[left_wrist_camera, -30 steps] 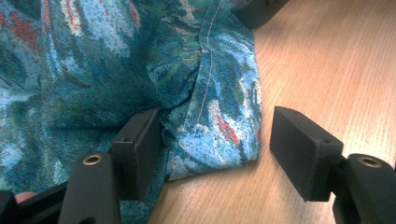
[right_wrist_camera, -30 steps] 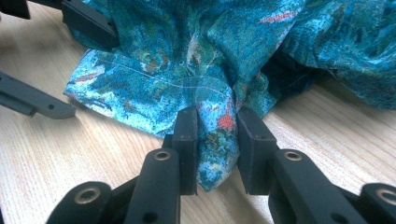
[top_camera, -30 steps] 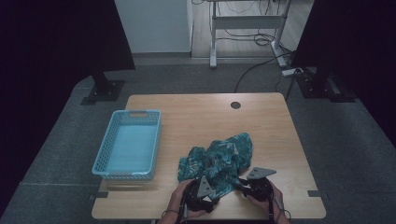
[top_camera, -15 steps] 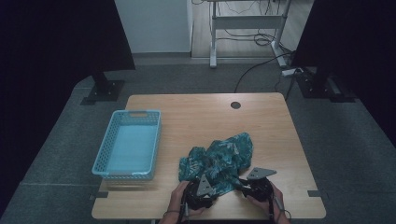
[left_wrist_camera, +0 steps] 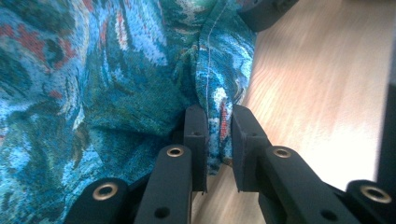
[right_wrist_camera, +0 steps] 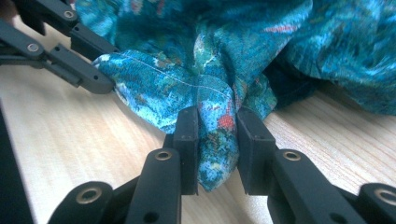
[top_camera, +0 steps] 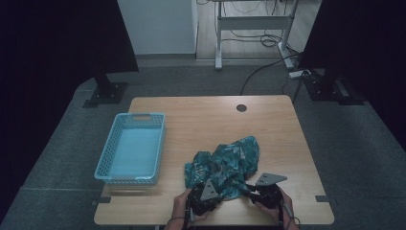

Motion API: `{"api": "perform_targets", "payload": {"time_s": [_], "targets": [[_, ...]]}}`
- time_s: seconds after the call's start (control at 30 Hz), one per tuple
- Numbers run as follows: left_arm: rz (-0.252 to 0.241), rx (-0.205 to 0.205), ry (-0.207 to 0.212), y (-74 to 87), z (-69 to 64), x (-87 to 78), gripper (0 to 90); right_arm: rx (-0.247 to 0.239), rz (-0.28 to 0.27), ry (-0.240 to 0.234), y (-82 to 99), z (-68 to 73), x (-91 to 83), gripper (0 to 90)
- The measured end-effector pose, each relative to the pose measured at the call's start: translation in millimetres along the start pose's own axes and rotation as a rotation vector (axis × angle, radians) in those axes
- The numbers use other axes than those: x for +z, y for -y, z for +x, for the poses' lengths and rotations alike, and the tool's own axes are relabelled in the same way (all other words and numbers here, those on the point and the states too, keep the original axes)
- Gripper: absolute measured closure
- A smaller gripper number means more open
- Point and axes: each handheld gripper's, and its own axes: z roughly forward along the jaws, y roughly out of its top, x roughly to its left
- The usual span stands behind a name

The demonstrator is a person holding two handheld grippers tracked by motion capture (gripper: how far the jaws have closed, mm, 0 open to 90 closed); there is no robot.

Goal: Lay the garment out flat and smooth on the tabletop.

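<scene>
A crumpled teal patterned cloth (top_camera: pixel 225 163) lies on the wooden table (top_camera: pixel 201 120) near its front edge. My left gripper (top_camera: pixel 220 194) is at the cloth's near edge. Its jaws have just been closing, and in the left gripper view they (left_wrist_camera: pixel 218 123) pinch a hemmed fold of the cloth (left_wrist_camera: pixel 116 70). My right gripper (top_camera: pixel 245 189) is just to the right, and its jaws (right_wrist_camera: pixel 217 126) are shut on a bunched corner of the cloth (right_wrist_camera: pixel 243 42). The left gripper's fingers (right_wrist_camera: pixel 88 74) show close by in the right gripper view, holding the same hem.
A light blue plastic basket (top_camera: pixel 141 116) stands on the table's left side. A round cable hole (top_camera: pixel 241 108) sits near the far edge. Beyond the table are a metal desk frame (top_camera: pixel 218 43) and floor cables (top_camera: pixel 268 67).
</scene>
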Motion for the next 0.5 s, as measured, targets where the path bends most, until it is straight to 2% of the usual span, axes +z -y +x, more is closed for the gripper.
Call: {"api": "perform_targets", "payload": {"time_s": [0.27, 0.5], "targets": [[-0.041, 0.016, 0.007, -7.4, -1.9, -19.3, 77.8, -0.022, -0.055, -0.030, -4.8, 8.1, -16.8, 72.4], [-0.113, 0.030, -0.008, -18.9, -3.8, -43.8, 77.9, -0.052, -0.113, -0.045, -13.0, 19.7, -30.9, 72.3]]}}
